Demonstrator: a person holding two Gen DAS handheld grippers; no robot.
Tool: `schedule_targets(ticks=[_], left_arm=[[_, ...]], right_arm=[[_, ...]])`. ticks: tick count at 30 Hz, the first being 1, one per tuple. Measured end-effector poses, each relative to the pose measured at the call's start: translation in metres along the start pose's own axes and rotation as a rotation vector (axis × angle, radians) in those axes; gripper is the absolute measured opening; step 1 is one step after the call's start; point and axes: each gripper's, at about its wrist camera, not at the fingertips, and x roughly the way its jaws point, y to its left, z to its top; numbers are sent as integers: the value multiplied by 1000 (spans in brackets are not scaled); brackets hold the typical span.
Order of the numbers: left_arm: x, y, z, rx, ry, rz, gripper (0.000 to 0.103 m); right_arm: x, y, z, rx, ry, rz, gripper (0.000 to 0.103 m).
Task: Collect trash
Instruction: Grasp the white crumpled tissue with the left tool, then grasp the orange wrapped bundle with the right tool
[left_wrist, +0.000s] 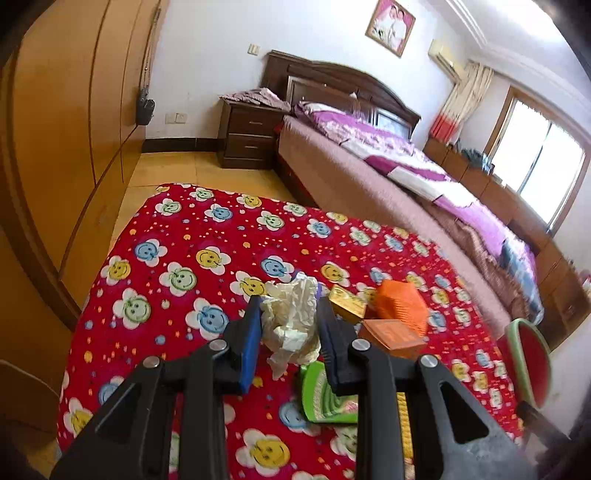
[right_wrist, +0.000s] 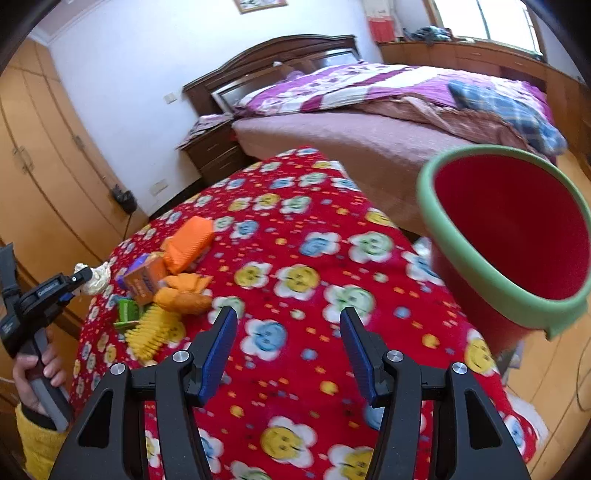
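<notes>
Right gripper (right_wrist: 288, 354) open over red flower-print cloth desk (right_wrist: 295, 240). Red green-rimmed plastic bin (right_wrist: 517, 236) tilted at right. Left gripper (right_wrist: 86, 277) clamps crumpled white paper wad (right_wrist: 99, 275).

Daylight floods in from the window (left_wrist: 535, 166), which is blown out white. Fisheye bends the edges; the red bin (right_wrist: 509, 229) is blurred.

A bed (left_wrist: 373, 173) with a purple-and-white quilt (right_wrist: 354, 86) stands against the white wall, a dark nightstand (left_wrist: 247, 134) beside its headboard. Tall wooden wardrobes (left_wrist: 66, 122) line the left side, and a framed picture (left_wrist: 390, 25) hangs above the bed.
</notes>
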Motion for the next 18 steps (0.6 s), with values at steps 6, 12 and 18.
schedule_targets(ticks=[6, 12, 18], left_arm=[[-25, 7, -15, -40, -24, -1, 29], [-29, 18, -29, -74, -11, 3, 29], [-24, 19, -42, -64, 10, 24, 29]], right_arm=[[20, 30, 7, -61, 29, 61, 59], [44, 56, 10, -116, 66, 97, 69], [68, 68, 13, -110, 102, 119, 70]])
